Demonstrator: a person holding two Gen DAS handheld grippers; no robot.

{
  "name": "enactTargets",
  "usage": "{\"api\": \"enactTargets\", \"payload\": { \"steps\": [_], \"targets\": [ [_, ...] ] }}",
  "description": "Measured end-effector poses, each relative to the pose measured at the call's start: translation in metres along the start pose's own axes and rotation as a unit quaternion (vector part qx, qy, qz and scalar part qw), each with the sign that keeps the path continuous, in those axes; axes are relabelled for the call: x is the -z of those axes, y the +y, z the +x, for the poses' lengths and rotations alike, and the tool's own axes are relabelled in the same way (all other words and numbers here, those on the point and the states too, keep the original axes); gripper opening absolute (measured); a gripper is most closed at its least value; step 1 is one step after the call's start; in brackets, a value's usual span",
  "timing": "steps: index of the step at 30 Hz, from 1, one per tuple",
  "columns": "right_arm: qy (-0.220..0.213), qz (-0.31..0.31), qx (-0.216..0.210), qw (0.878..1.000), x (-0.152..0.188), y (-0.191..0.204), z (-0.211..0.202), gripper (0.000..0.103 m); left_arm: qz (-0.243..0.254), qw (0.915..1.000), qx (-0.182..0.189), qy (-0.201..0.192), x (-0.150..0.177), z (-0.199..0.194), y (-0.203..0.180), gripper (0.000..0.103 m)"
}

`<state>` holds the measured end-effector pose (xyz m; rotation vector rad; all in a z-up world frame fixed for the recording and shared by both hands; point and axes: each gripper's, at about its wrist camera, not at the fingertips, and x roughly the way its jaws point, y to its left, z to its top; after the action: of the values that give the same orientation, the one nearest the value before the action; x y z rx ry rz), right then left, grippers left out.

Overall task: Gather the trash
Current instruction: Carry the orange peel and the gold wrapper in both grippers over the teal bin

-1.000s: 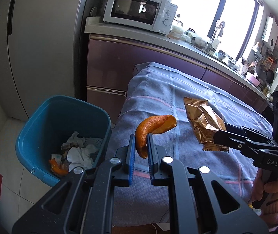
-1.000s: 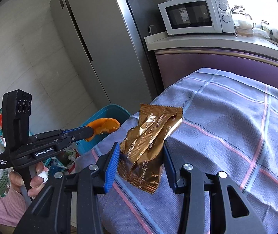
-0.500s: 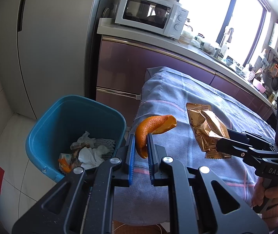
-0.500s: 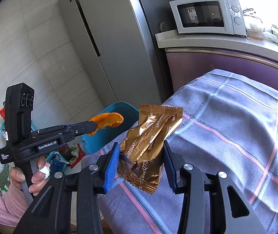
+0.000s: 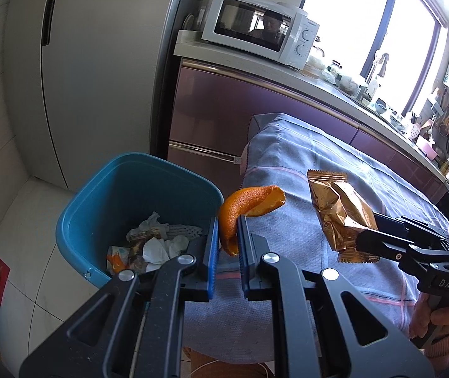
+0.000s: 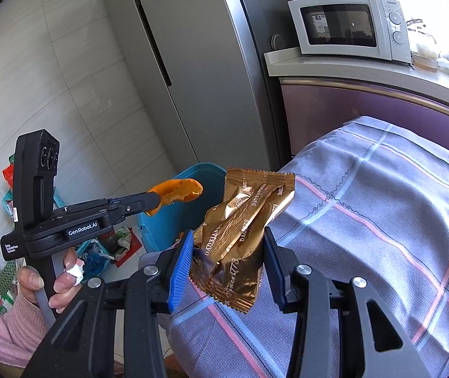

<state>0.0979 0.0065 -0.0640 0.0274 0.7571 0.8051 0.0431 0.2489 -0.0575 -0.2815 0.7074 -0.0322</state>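
Item one, your left tool (image 5: 228, 242): jaws nearly closed on a curled strip of orange peel (image 5: 245, 205), pinched at its lower end, the free end arching up and to the right. Item two, your right tool (image 6: 228, 263): jaws part-way in, blue pads pressing both sides of a crumpled gold snack wrapper (image 6: 245, 224) that stands upright between them, long axis running along the fingers. Both pieces are held in the air over the near corner of the table (image 6: 382, 220) (covered in a grey-blue checked cloth). Item three, the blue bin (image 5: 98, 208): on the floor just off the table's left end, already holding tissues, paper and a scrap of peel. The relation that matters: the bin lies below and to the left of both tools, and your left one is the nearer, its peel hanging close by the bin's right rim. The wrapper is farther right, above the cloth, so it likely needs the longer carry. Beyond stand a refrigerator (image 6: 192, 63) and a microwave (image 6: 347, 25).
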Motion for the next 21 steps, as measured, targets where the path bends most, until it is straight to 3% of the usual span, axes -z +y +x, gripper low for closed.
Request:
{"api": "enactTargets", "payload": {
  "steps": [21],
  "targets": [
    [0.012, -0.023, -0.016, 1.000, -0.008, 0.021, 0.018, 0.042, -0.022, 0.9995, -0.021, -0.004, 0.001, -0.004, 0.021, 0.012]
  ]
}}
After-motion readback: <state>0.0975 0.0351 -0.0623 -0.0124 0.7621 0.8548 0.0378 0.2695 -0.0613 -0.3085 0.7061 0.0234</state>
